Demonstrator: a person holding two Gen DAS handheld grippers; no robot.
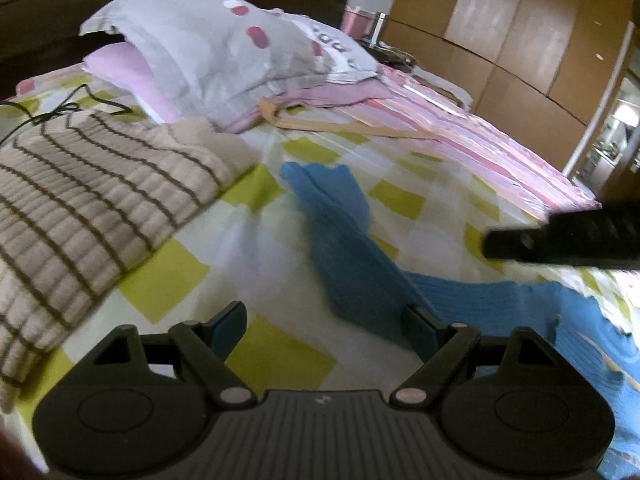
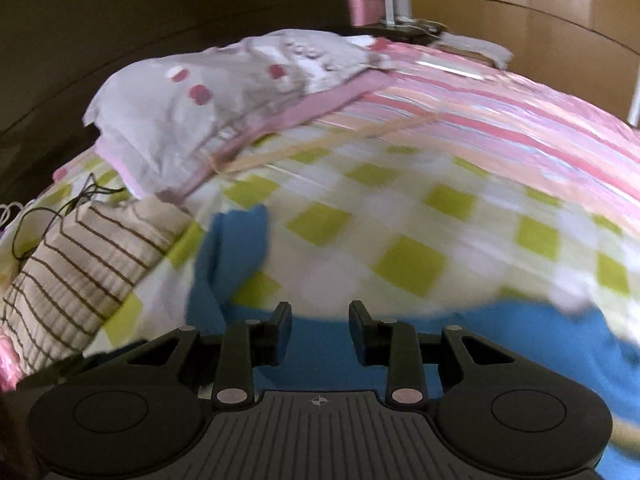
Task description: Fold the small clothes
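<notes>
A blue knit garment (image 1: 352,264) lies on the green-checked bedsheet (image 1: 184,276), one sleeve stretching away from me. My left gripper (image 1: 324,328) is open and empty, low over the sheet, with its right finger at the edge of the blue knit. In the right wrist view the blue garment (image 2: 500,340) lies under and in front of my right gripper (image 2: 320,336), with a sleeve (image 2: 232,248) running up at left. The right gripper is open with nothing between its fingers. It shows as a dark blurred bar in the left wrist view (image 1: 560,240).
A folded beige striped sweater (image 1: 92,208) lies at left, also in the right wrist view (image 2: 80,264). A grey pillow (image 1: 224,52) and a pink striped quilt (image 1: 460,128) lie behind. A black cable (image 1: 60,108) runs by the sweater. Wooden wardrobes (image 1: 520,32) stand beyond the bed.
</notes>
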